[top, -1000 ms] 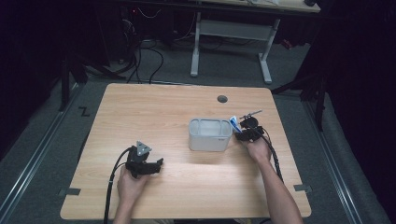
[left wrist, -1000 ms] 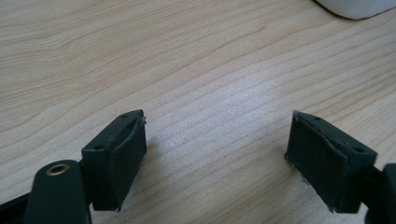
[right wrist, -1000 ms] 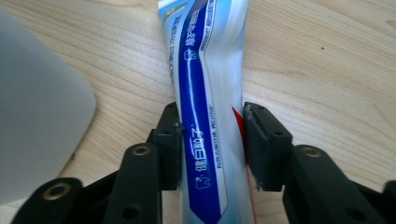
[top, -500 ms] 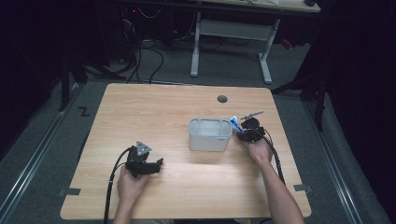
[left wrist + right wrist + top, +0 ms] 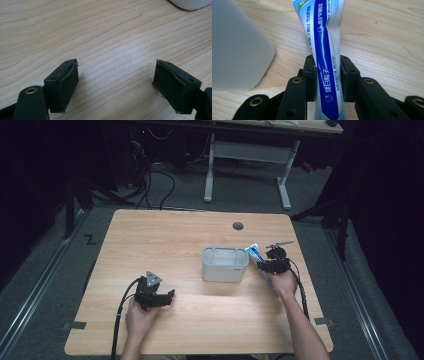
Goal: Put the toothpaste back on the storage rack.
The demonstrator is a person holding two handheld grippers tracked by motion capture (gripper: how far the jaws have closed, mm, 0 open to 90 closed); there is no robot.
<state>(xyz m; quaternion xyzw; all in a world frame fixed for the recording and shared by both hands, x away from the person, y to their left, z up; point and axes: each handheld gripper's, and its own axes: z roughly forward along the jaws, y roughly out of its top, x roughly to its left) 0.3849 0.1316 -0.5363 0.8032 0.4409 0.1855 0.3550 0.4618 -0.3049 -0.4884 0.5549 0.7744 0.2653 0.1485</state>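
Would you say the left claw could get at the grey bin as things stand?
Probably yes: the left claw is open and empty, and only bare table lies between it and the bin.

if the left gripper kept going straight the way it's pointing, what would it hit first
Probably nothing close by: the left gripper, jaws open, points across bare wooden table. The grey container sits farther ahead and off to one side in the left gripper view, so it would likely pass beside it, though depth is hard to judge.

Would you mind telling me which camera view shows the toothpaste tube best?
The right gripper view: the toothpaste tube is close up, its blue stripe and print legible, clamped between the right gripper jaws. In the high view it is a small pale sliver beside the grey container.
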